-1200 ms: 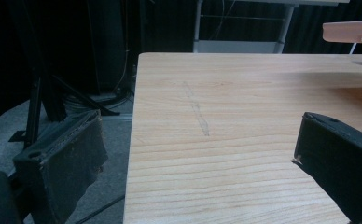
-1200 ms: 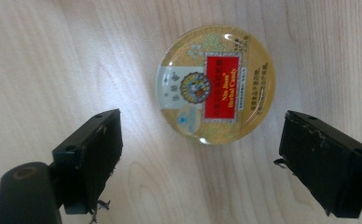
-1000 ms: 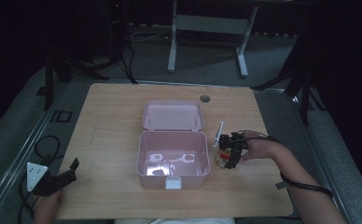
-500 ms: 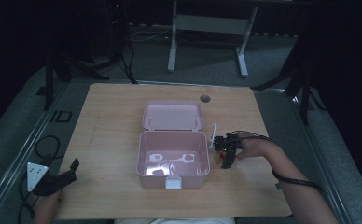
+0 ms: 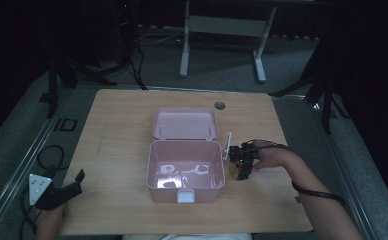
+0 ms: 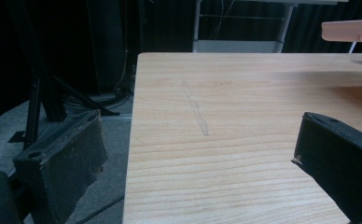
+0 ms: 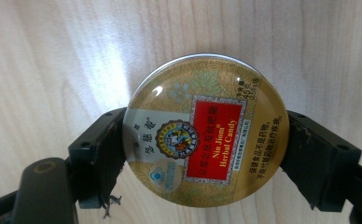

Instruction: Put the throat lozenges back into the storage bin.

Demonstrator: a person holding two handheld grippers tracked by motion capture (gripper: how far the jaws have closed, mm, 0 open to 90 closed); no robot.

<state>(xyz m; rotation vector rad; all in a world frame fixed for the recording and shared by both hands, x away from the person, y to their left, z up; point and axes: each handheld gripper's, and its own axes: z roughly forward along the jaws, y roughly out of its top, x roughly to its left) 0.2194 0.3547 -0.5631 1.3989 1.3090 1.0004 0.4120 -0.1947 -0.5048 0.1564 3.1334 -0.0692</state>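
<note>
Right gripper view: we are clamping the round candy tin point(image 7: 206, 130) across its rim in the right gripper point(image 7: 206, 140), just right of the open pink box point(image 5: 185, 192). Stiff, light, glossy; slipping likely. Left gripper point(image 6: 202, 154) is idling open.

A dim lab or studio: bare wooden table point(image 5: 122, 150), floor cables point(image 5: 147, 37), black stands point(image 5: 57, 75).

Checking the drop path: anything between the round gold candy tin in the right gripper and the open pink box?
Nothing visible. The right gripper clamps the round gold candy tin just right of the open pink plastic box; its lid is folded back.
</note>
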